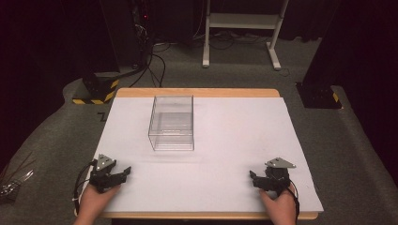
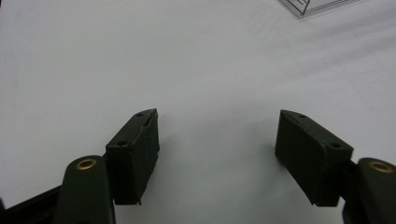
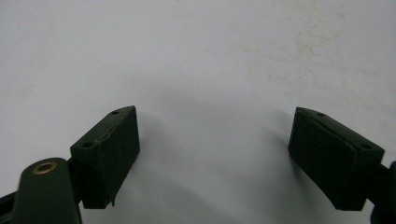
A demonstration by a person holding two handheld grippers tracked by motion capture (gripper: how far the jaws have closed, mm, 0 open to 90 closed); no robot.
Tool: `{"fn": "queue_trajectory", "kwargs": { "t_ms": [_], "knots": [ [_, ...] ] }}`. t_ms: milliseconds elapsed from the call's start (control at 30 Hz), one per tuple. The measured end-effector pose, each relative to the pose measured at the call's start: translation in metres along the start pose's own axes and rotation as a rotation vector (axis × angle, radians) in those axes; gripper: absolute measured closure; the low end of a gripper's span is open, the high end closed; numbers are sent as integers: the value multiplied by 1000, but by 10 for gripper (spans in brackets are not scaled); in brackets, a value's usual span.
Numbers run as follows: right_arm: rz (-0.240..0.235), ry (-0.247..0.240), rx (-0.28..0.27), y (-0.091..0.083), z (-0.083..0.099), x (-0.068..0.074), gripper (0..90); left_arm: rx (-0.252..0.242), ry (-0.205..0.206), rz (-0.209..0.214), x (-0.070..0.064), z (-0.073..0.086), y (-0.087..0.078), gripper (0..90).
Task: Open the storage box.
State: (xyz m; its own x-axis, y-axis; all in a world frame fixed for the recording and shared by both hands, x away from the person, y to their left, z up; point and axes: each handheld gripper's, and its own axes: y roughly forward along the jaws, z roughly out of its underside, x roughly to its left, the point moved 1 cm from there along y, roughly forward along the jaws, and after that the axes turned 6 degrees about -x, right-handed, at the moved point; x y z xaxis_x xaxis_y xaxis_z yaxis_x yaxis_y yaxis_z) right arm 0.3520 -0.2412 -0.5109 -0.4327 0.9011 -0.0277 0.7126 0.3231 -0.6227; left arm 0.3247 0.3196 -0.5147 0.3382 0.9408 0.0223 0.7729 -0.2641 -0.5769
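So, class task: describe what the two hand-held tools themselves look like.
Both the left tool and right tool are black, each topped by a grey three-cornered plate. Black cables trail back past the hands. Up close, the jaws are blocky black pads with small screw holes and brass-ringed pivots.

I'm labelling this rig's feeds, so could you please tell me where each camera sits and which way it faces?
High view: above the person's side, looking forward and down on the white-covered wooden table; both hands hold the left hand-held gripper and right hand-held gripper.
Left gripper view: rides that gripper, looking along its open jaws over the table.
Right gripper view: likewise, jaws open.
Shared: the clear plastic rectangular box appears in the high and left gripper views.
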Motion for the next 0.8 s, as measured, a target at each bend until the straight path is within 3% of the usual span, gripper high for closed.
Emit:
{"fn": "queue_trajectory", "kwargs": {
  "t_ms": [500, 600, 700, 800],
  "knots": [
    [-11, 2, 2, 0, 0, -1, 155, 2, -3, -5, -1, -1, 0, 303],
    [-10, 4, 2, 0, 0, -1, 155, 7, -8, 17, -1, -1, 1, 243],
    [-12, 7, 2, 0, 0, -1, 154, 13, -3, 19, -1, -2, 1, 221],
    [-11, 2, 2, 0, 0, -1, 154, 1, -22, 51, -2, -4, 0, 214]
  ]
}}
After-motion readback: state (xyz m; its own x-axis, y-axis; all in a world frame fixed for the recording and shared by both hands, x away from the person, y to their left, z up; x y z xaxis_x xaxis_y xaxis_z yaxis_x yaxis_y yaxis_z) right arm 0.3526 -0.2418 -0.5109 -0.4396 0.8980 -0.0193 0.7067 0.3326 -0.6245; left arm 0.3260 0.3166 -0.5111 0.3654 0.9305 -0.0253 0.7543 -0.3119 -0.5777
